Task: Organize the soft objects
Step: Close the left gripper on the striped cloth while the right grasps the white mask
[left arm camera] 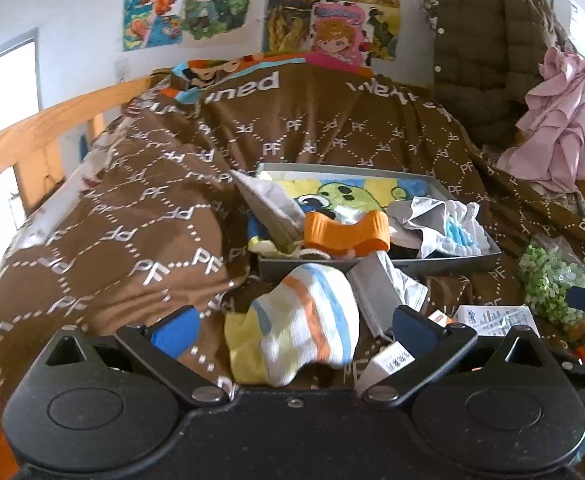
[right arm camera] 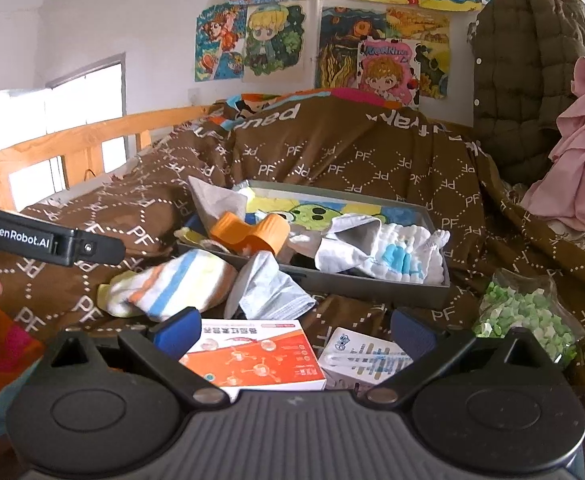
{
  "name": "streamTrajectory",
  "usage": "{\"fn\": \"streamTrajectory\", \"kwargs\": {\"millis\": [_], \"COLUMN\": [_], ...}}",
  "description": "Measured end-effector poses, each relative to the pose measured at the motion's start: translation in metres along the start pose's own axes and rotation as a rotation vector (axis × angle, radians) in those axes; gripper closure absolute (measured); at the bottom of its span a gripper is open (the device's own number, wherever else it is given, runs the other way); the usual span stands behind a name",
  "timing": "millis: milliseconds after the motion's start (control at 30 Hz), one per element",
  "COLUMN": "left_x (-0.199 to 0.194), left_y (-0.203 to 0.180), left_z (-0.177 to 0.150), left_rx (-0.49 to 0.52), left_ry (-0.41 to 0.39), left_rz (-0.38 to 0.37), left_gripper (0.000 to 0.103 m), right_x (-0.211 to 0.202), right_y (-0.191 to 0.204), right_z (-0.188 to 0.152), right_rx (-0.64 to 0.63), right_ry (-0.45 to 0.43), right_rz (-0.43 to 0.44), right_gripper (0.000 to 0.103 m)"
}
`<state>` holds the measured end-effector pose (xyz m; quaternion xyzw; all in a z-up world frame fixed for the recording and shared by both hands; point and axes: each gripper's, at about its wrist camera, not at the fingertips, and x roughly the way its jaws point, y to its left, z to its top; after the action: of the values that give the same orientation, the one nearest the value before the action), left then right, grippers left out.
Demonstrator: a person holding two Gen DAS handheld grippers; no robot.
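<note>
- My left hand-held gripper [left arm camera: 292, 330] is spread wide around the striped sock [left arm camera: 298, 322], not clamping.
- Sock lies on the bed [left arm camera: 132, 208] before the tray [left arm camera: 444, 262], long axis left-right, toe leftward.
- My right hand-held gripper [right arm camera: 294, 330] gapes empty over the boxes [right arm camera: 256, 354].

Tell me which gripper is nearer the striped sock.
Left. The left gripper is open around the striped sock; the right gripper sits farther back, over the orange box.
</note>
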<state>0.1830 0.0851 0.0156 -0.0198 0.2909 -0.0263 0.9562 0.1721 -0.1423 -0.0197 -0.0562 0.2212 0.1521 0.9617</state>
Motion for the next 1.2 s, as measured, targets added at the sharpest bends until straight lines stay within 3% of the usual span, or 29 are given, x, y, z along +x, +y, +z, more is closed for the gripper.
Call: {"fn": "streamTrajectory", "kwargs": {"millis": [200, 500, 733, 900, 1200], "left_x": [0.021, 0.052, 0.063, 0.074, 0.087], "left_y": [0.001, 0.012, 0.024, 0.028, 0.031], "left_z": [0.0, -0.004, -0.011, -0.016, -0.024], "left_rx": [0.036, 0.054, 0.007, -0.022, -0.044], "left_ry": [-0.031, -0.002, -0.009, 0.035, 0.107], "left_rz": [-0.072, -0.16, -0.192, -0.223, -0.206], "left_gripper": [0.001, 0.001, 0.005, 0.018, 0.043], "right_x": [0.033, 0.089, 0.117, 0.128, 0.149], "right_y": [-0.004, -0.003, -0.012, -0.008, -0.002], "right_z": [0.005, 0.019, 0.031, 0.032, 0.025], "right_rx": [-0.044, -0.139, -0.038, -0.017, 0.026], "right_ry": [0.018, 0.046, 0.124, 0.152, 0.228], "right_rz": [-0.031, -0.008, 0.092, 0.139, 0.161], "right_gripper": [0.0, 0.0, 0.0, 0.0, 0.012]}}
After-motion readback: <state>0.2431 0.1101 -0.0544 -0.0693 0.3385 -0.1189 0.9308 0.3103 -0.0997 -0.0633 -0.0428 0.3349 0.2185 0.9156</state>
